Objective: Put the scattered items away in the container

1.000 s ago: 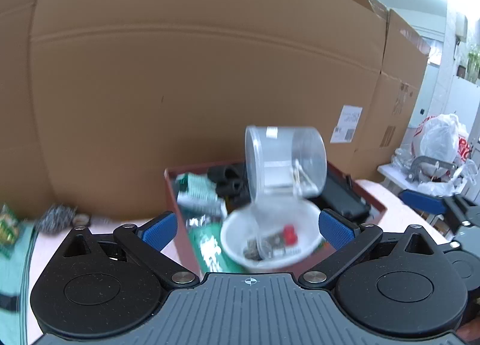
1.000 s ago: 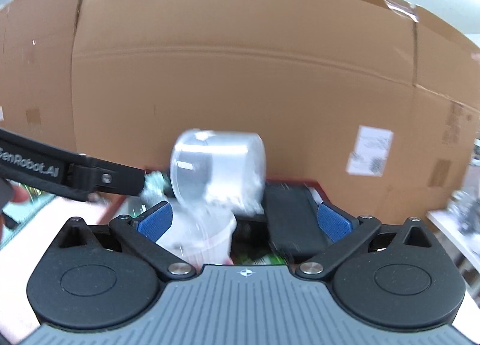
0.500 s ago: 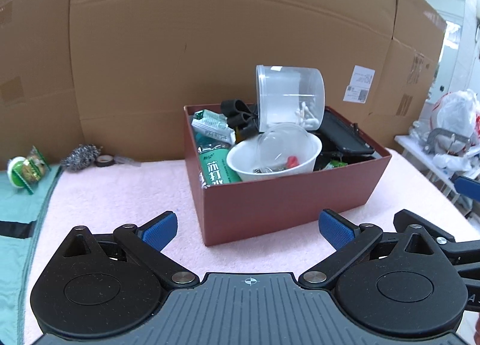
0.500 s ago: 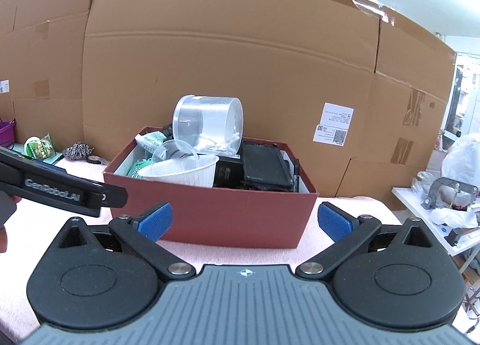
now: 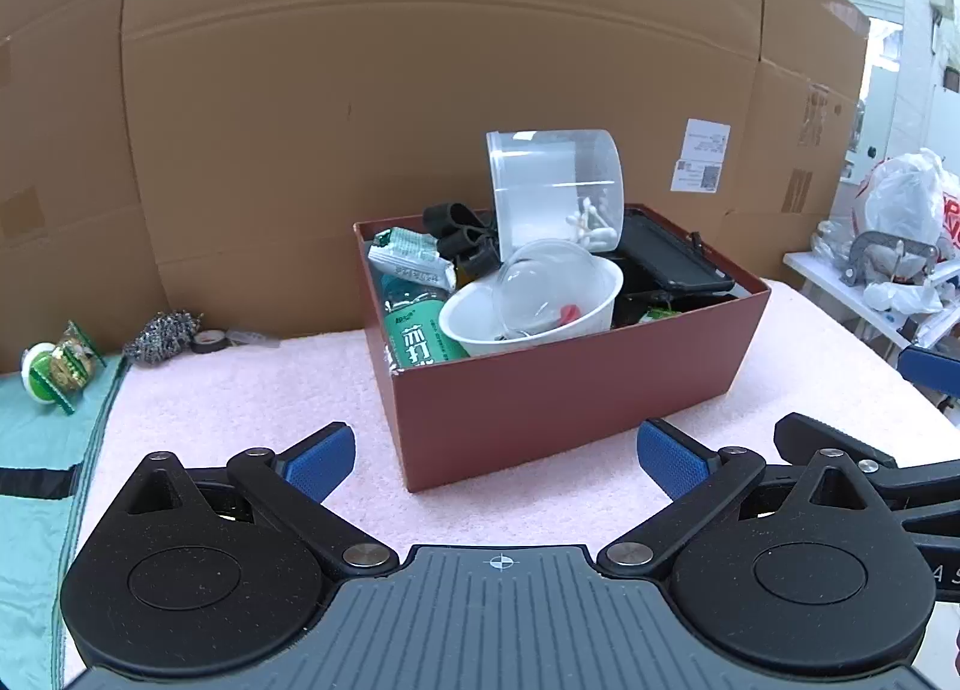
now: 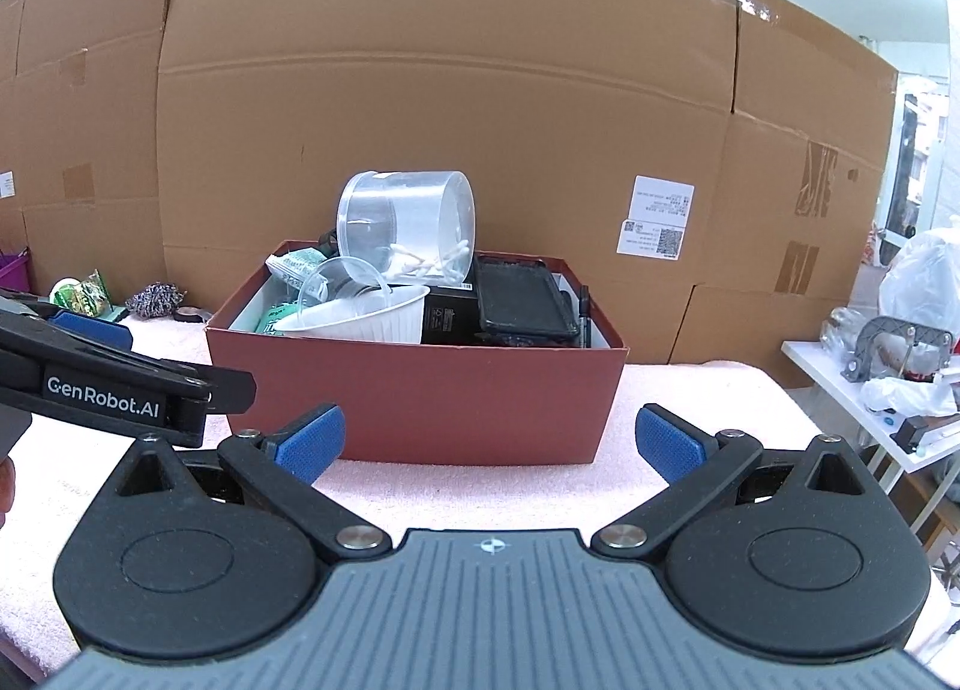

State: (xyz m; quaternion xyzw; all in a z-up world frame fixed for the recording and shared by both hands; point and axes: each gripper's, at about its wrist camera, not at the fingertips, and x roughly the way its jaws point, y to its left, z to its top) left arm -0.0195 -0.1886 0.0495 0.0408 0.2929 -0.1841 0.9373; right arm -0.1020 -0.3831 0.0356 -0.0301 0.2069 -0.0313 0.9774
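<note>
lying tipped in the red box [image 5: 576, 390], clear tub [image 5: 555, 186] mouth faces left.

Items we cannot fully record:
- Red box [image 5: 576, 390]: we see its lower contents hidden behind its walls and the white bowl [image 5: 534, 318].
- Small red object [image 5: 570, 309] in the bowl: too small for us to identify.
- White label [image 6: 657, 216] on the cardboard: we find the print unreadable.
- Right gripper [image 5: 924, 390]: cut off by the left view's edge.
- Green packet [image 5: 60, 369]: we cannot read its wording.
</note>
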